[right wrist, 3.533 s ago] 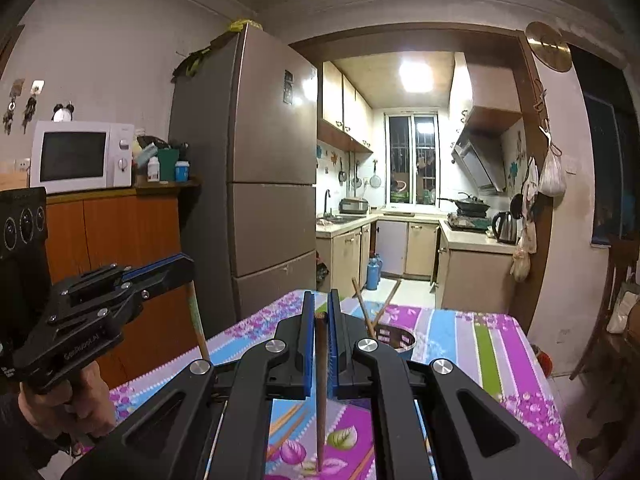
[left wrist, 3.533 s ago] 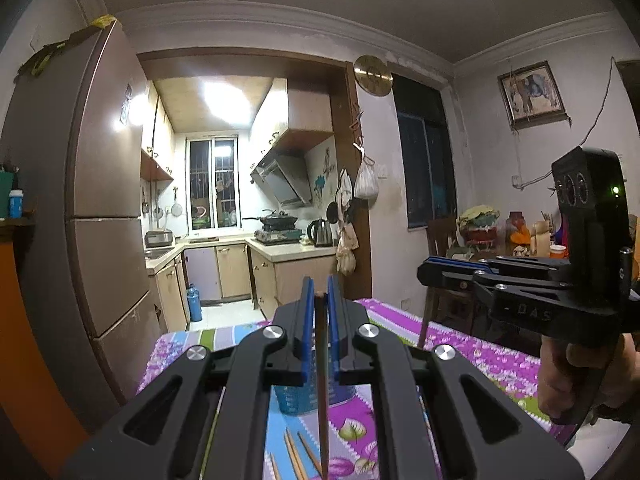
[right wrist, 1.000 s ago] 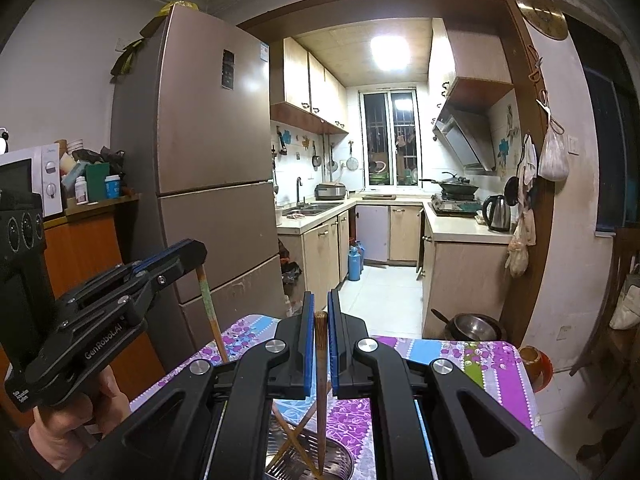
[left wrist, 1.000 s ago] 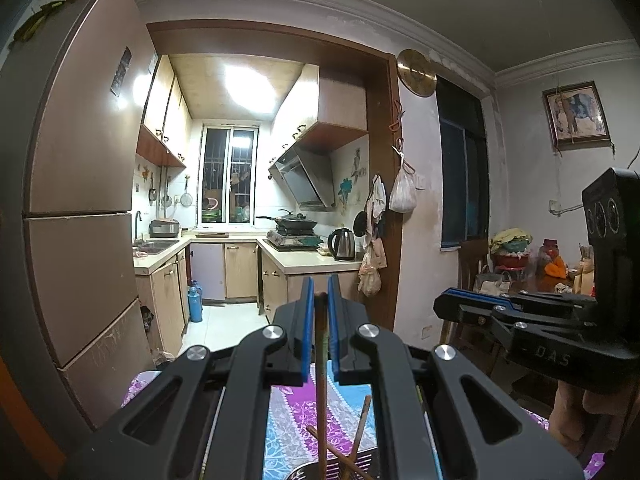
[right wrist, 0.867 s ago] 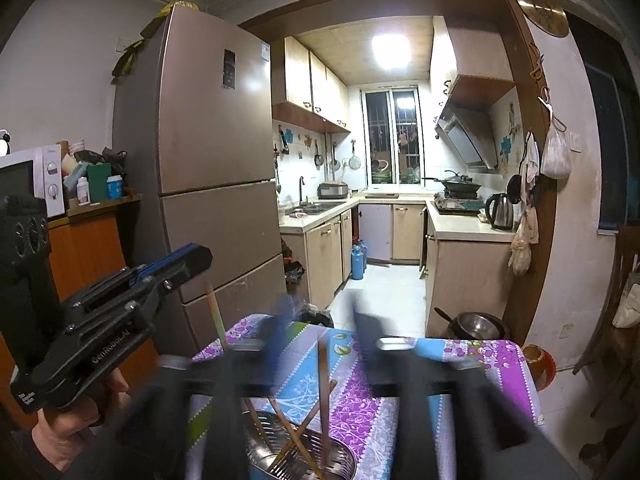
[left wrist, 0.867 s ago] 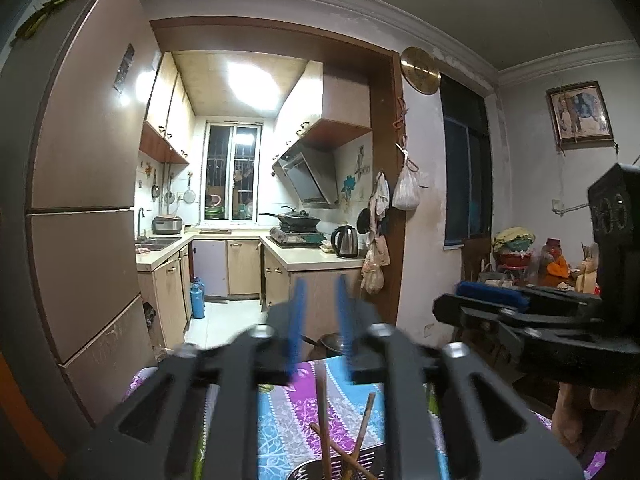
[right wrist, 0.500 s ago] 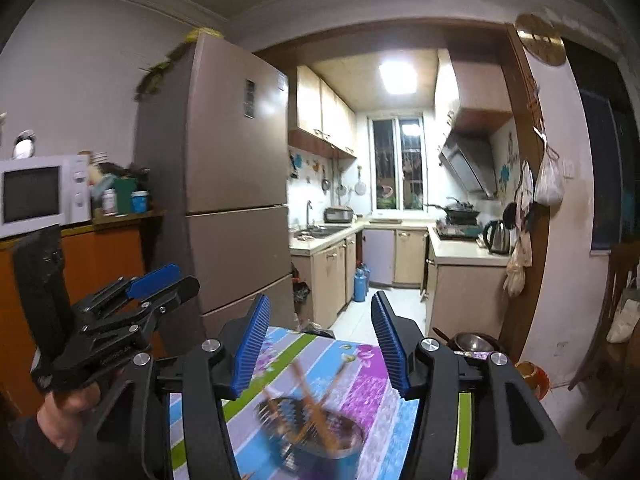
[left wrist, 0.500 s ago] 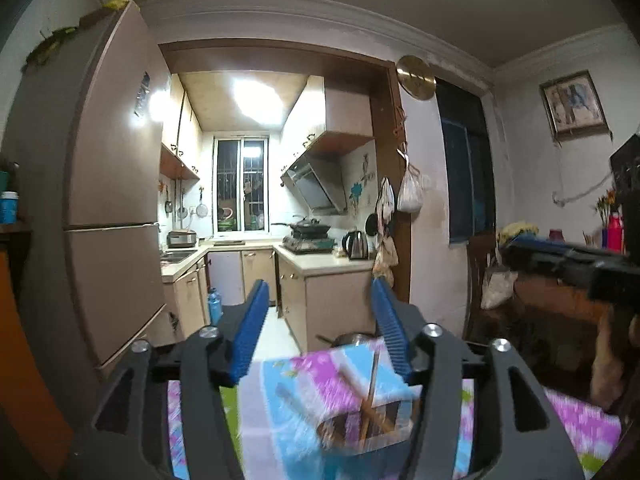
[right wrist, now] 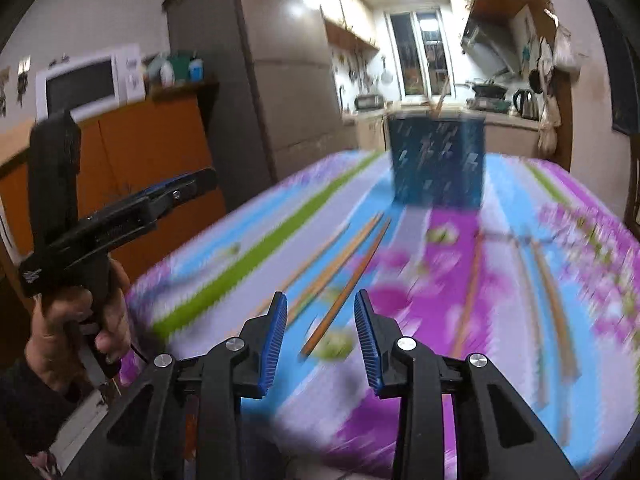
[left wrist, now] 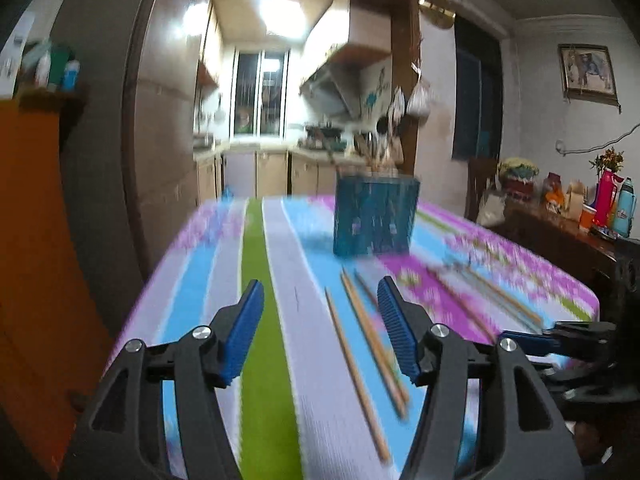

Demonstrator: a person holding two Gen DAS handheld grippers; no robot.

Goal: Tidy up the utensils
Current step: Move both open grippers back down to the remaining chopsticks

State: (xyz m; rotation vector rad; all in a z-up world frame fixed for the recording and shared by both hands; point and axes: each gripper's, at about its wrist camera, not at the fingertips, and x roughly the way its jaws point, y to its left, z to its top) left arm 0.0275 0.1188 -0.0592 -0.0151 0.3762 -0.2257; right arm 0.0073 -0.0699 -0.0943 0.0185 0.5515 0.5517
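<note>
Both tools, left (left wrist: 320, 320) and right (right wrist: 320, 322), gaping wide, empty; chopsticks (right wrist: 344, 270) on tablecloth just ahead.

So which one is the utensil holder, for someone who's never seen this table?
Start at the striped floral tablecloth. At its far end stands a dark blue patterned box, with sticks poking out of its top. It is the only upright thing there; the chopsticks lie flat.

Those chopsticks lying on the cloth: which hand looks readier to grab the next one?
Probably right. The right gripper is open with a chopstick lying right between its fingers. The left gripper is open too, but its nearest chopsticks lie off toward one finger.
</note>
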